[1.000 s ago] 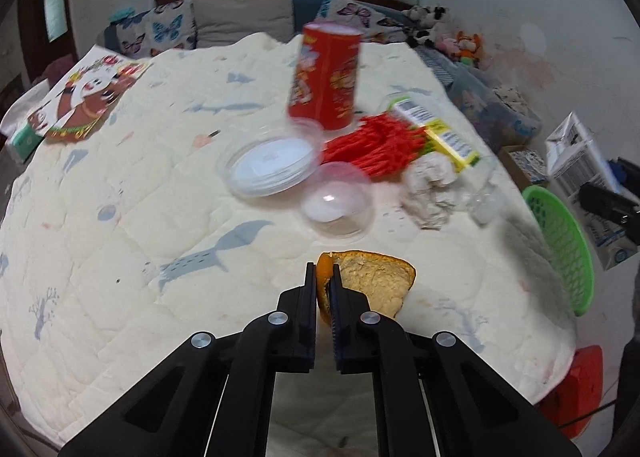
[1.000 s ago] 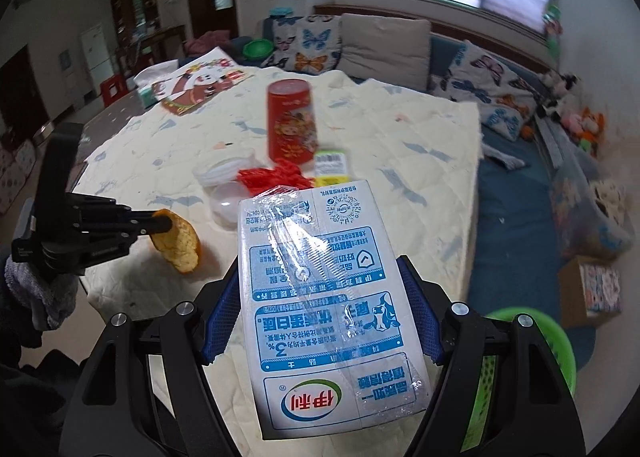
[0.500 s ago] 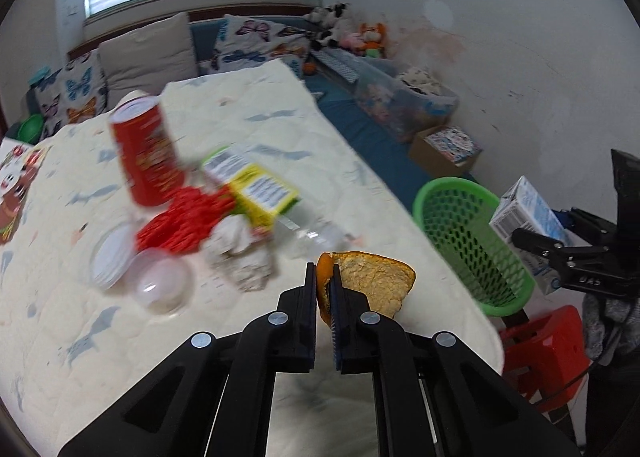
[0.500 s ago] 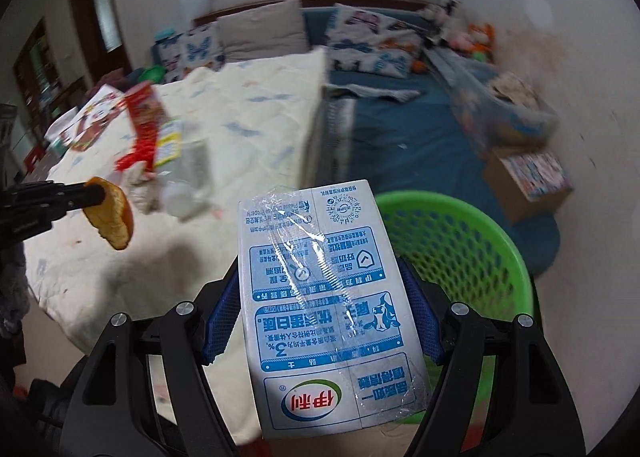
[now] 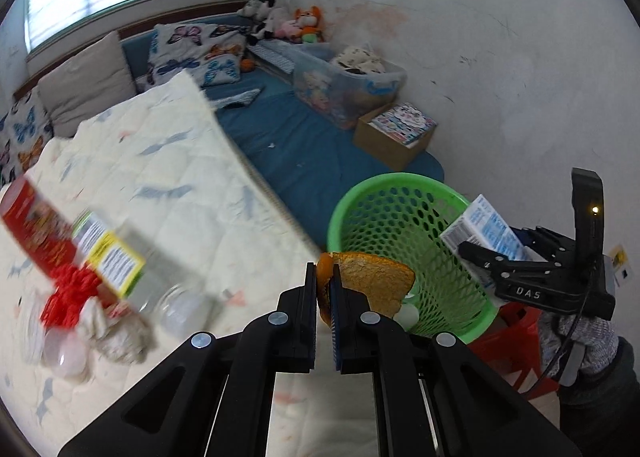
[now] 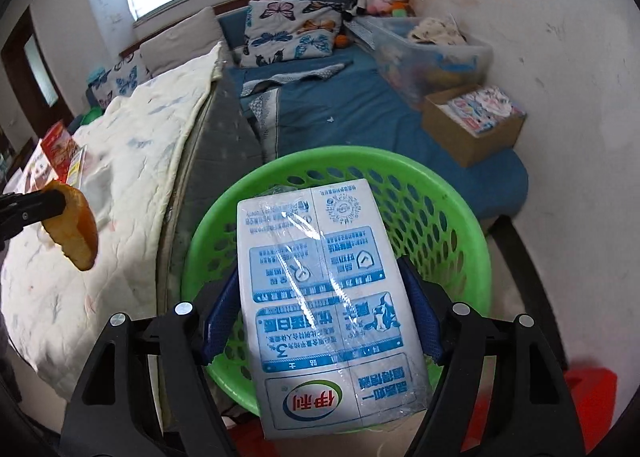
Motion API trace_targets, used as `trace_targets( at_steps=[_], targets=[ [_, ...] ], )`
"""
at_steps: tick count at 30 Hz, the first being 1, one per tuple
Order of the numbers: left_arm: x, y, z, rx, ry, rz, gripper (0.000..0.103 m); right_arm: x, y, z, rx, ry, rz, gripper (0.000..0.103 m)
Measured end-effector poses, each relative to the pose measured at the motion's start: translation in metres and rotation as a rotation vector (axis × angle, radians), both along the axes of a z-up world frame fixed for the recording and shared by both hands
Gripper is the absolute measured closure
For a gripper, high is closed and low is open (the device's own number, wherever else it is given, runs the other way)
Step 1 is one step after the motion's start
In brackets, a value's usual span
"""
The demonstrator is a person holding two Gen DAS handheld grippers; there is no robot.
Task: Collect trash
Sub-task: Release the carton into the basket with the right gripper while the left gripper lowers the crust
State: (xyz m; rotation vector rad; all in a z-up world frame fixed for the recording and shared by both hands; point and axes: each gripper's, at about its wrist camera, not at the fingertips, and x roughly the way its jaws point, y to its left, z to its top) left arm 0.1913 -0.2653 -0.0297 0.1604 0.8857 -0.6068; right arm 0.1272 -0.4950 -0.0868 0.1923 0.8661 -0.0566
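My left gripper [image 5: 324, 289] is shut on an orange peel [image 5: 374, 281] and holds it at the near rim of the green basket [image 5: 400, 193] beside the bed. My right gripper [image 6: 320, 285] is shut on a blue-and-white milk carton [image 6: 324, 297] and holds it over the same basket [image 6: 452, 193]. The carton [image 5: 486, 231] and right gripper [image 5: 480, 257] also show in the left wrist view at the basket's right rim. The peel [image 6: 78, 229] hangs left of the basket in the right wrist view.
On the quilted bed [image 5: 160, 177] lie a red can [image 5: 36, 225], a clear bottle with yellow label [image 5: 120, 261], red strips [image 5: 72, 293], crumpled paper [image 5: 120, 333] and clear lids. A red stool [image 5: 516, 345] stands under the basket. A cardboard box [image 5: 396, 137] and plastic bin [image 5: 344, 85] sit by the wall.
Both grippers have swung right, away from the bed's trash, to the green basket. The peel is now at its rim and the carton over its opening. Both grips are unchanged.
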Motion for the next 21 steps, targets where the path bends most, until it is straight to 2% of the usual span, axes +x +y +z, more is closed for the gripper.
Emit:
trace_targets(
  at_steps=[2,11,13,21],
  targets=[
    [0.001,-0.011,-0.002,0.003,0.005,-0.013,0.097,-0.002,-0.006,-0.001,0.003,-0.011,-0.019,0.024],
    [0.013,-0.056,-0.019,0.020,0.036,-0.058,0.097,-0.022,-0.015,0.011,0.018,-0.071,-0.047,0.024],
    [0.015,-0.064,-0.025,0.032,0.047,-0.061,0.097,-0.029,-0.015,0.015,0.016,-0.089,-0.050,0.021],
    [0.019,-0.078,-0.042,0.061,0.079,-0.077,0.095,-0.044,-0.012,0.019,0.027,-0.130,-0.068,0.014]
  ],
)
